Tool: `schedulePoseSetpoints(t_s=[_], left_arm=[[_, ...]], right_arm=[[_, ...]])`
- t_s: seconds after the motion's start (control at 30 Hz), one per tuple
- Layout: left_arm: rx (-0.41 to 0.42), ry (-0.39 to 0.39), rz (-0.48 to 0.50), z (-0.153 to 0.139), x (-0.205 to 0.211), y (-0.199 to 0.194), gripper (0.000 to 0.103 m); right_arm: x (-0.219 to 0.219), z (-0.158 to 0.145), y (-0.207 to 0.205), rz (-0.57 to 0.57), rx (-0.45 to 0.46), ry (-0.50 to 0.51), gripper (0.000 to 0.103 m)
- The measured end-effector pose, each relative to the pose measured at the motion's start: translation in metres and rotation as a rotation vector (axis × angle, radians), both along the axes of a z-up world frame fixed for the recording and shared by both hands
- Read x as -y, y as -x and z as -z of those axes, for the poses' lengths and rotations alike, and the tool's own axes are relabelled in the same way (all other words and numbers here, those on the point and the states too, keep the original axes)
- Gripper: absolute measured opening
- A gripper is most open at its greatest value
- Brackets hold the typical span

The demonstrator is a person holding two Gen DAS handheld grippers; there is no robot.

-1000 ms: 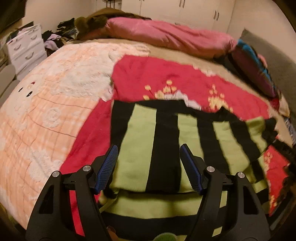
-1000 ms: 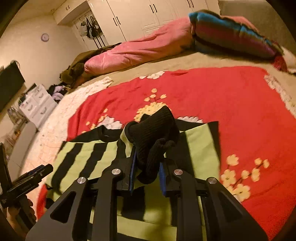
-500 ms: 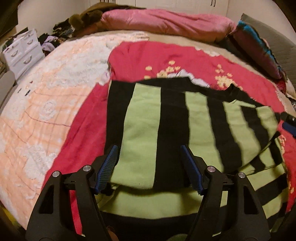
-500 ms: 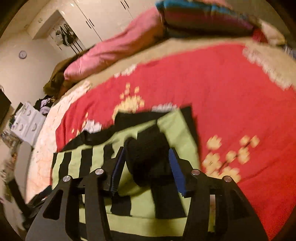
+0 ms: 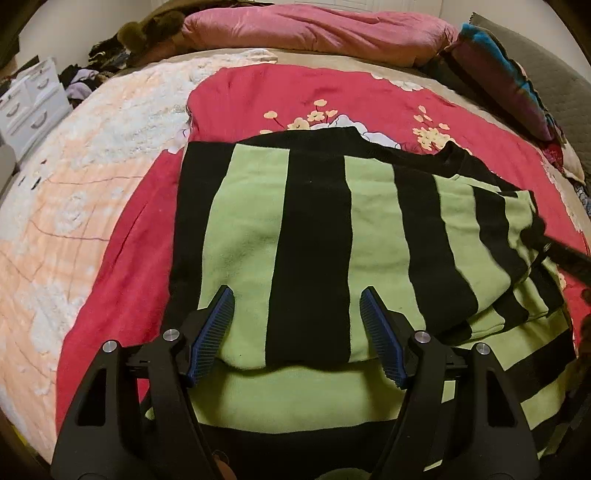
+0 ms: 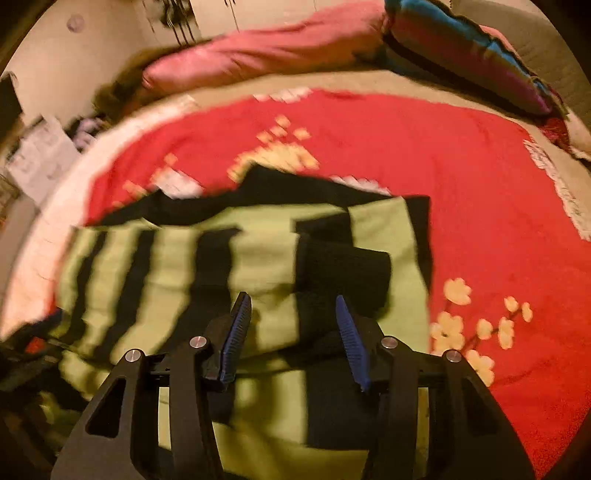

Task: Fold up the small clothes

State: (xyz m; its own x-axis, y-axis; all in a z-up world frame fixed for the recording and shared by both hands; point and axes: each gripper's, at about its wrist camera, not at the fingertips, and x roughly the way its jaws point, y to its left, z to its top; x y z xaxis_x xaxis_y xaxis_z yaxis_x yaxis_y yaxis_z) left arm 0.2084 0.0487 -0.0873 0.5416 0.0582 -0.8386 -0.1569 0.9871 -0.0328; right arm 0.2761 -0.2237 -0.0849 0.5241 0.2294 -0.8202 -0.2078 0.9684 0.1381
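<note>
The striped sweater (image 5: 314, 240) lies on the red floral blanket (image 5: 295, 92) spread over the bed, already folded over itself, so a doubled upper layer ends in a soft rounded edge just ahead of the left tongs (image 5: 297, 325). It is a thick knit in broad black and lime-green bands, with a black ribbed cuff (image 6: 343, 273) lying bunched on the panel nearest the right tongs (image 6: 291, 328).

Judged from its look, the garment is light, limp and slightly fuzzy, so it will drape and sag from any single pinch and will cling to the blanket rather than slide. The folded edge is probably the best place to take hold, both layers together, at two points set well apart so the fold stays square. The ribbed cuff is thicker and springier, so it gives a firm grip but tends to unroll.

The left tongs stand wide apart, released, with the fold edge between the blue ridged pads (image 5: 210, 332) but not pressed by them. The right tongs have just been opening and now gape too, the cuff lying loose ahead of and between them. This view is blurred, so finer contact cannot be told.

A pink quilt (image 5: 314, 26) and a multicoloured pillow (image 5: 509, 74) sit at the head of the bed
</note>
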Motion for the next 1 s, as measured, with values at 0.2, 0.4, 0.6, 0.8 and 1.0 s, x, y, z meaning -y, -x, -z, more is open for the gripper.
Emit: schedulePoseSetpoints(t_s=[0.2,0.4,0.6,0.8,1.0], left_arm=[[-0.002,0.034,-0.004,-0.006,-0.003,0.003,0.068],[0.02,0.051,-0.039,-0.024,-0.012,0.008,0.074],[0.052,0.051,-0.056,-0.044,-0.018,0.016,0.092],[0.084,0.057,-0.075,-0.066,-0.03,0.026,0.094],[0.13,0.062,-0.101,-0.096,-0.047,0.046,0.094]], right_arm=[[0.002,-0.009,0.005,-0.015,0.023,-0.032,0.057],[0.028,-0.032,0.006,0.06,0.039,-0.21,0.074],[0.045,-0.054,0.012,0.101,0.055,-0.329,0.097],[0.052,-0.085,0.029,0.063,0.117,-0.344,0.098],[0.062,-0.101,0.052,0.043,0.147,-0.295,0.098]])
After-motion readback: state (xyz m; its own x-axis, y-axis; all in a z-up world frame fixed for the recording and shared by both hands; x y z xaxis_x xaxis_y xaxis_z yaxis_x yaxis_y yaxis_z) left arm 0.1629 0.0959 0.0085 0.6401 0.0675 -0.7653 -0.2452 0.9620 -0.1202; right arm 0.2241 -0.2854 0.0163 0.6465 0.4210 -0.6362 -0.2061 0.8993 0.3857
